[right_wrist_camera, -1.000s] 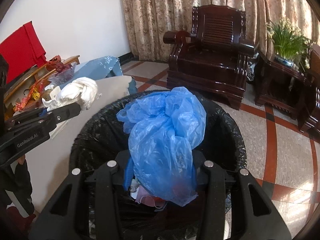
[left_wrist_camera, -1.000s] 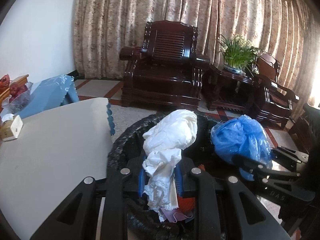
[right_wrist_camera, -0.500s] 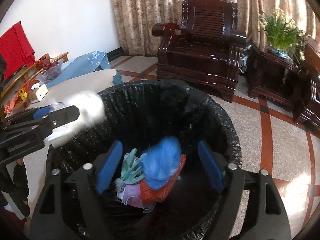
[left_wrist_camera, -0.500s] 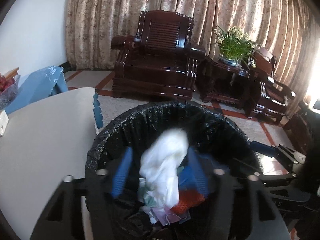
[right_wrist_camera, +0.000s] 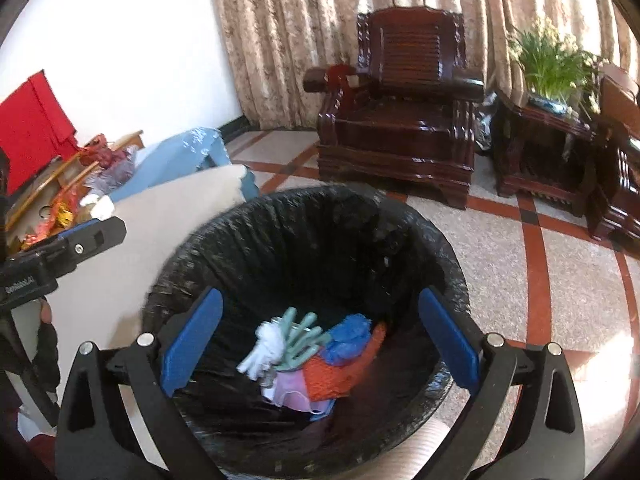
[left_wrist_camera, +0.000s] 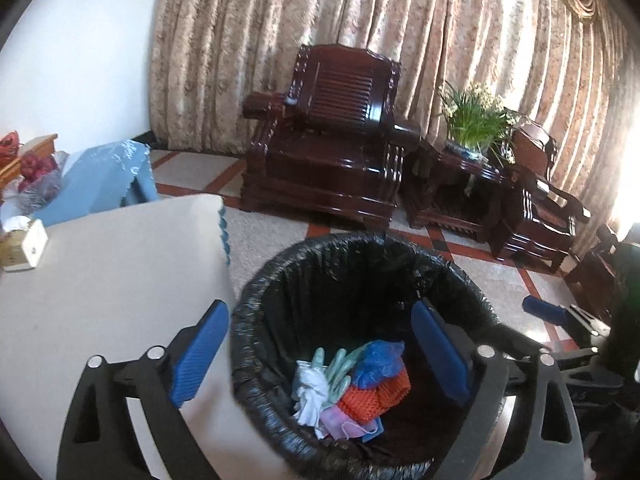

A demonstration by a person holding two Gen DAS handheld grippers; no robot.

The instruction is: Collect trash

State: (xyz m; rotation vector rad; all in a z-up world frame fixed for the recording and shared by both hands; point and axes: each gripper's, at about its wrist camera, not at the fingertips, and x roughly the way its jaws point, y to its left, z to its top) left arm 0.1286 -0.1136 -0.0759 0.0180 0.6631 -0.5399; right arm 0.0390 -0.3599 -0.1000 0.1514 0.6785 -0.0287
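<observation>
Trash lies in a small heap at the bottom of the black-lined bin, and both grippers hang above it with nothing in them. Over the bin's rim the left gripper is opening, its blue pads already spread wide, one over the pale table beside the bin, the other over the bin's far side; no thing sits between them. Just as wide, the right gripper is opening over the same bin, and its pads frame the heap without touching it. Down in the bin a white rag lies against pale green gloves, with a blue bag and an orange net next to them and a pink mask at the near edge. Beyond the bin stands a dark wooden armchair, with a potted plant on a side table next to it.
</observation>
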